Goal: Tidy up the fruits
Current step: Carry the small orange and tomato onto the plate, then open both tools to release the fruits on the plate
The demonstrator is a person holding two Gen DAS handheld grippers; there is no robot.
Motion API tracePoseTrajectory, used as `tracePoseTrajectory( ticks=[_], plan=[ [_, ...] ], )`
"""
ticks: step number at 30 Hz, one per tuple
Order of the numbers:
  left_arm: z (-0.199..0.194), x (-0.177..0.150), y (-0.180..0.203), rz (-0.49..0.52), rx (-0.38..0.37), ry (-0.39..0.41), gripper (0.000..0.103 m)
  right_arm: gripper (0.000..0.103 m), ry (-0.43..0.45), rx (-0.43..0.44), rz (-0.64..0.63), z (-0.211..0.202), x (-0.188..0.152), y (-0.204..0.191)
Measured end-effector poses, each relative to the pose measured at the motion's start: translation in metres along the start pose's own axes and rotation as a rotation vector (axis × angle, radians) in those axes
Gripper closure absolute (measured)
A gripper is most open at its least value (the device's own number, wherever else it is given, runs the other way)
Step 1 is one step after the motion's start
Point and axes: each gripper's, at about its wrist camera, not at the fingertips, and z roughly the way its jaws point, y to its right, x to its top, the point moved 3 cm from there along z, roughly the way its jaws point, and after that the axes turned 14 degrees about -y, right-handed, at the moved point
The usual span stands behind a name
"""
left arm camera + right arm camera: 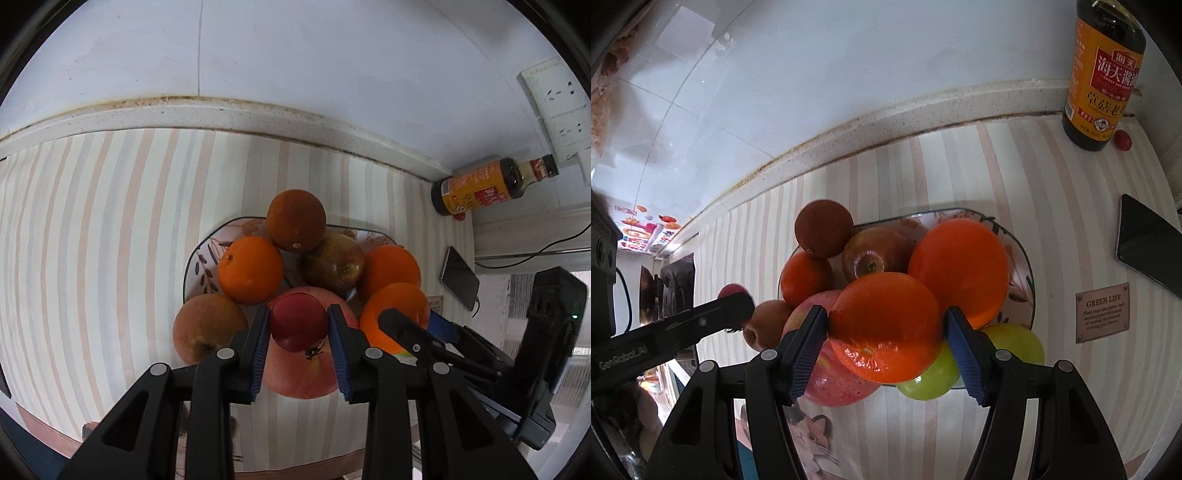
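A patterned plate [207,254] on the striped counter holds a pile of fruit: several oranges, a brownish apple [332,262] and a big red apple [303,373]. My left gripper [298,328] is shut on a small dark-red fruit [297,321] just above the big red apple. My right gripper [885,328] is shut on an orange [884,325] over the plate's [1025,266] near edge; it shows in the left wrist view [397,314] too. A green apple [1015,343] lies behind that orange. A russet apple [208,326] sits at the plate's left.
A soy sauce bottle [1102,74] stands at the back right corner with a small red tomato [1123,140] beside it. A phone [1148,247] lies right of the plate. A "GREEN LIFE" label [1102,312] is on the mat. Wall sockets [557,107] are at the right.
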Motion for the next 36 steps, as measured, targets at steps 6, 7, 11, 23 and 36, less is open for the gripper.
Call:
tracePoseTrajectory(
  ticks=[6, 7, 11, 23, 36],
  plan=[
    [0.0, -0.008, -0.004, -0.012, -0.01, -0.001, 0.075, 0.025, 0.011, 0.022, 0.027, -0.004, -0.002, 0.005],
    [-0.003, -0.012, -0.006, -0.015, -0.017, 0.008, 0.075, 0.021, 0.012, 0.022, 0.031, -0.005, -0.002, 0.006],
    [-0.012, -0.036, -0.016, -0.051, -0.067, 0.05, 0.075, 0.017, 0.026, 0.038, 0.036, -0.012, -0.006, 0.007],
    [0.015, -0.08, -0.053, -0.215, -0.204, 0.105, 0.075, 0.014, 0.075, 0.022, 0.024, -0.02, -0.021, 0.003],
    [0.046, -0.089, -0.085, -0.431, -0.425, 0.195, 0.075, 0.014, 0.17, -0.004, 0.009, -0.057, -0.041, 0.001]
  ],
)
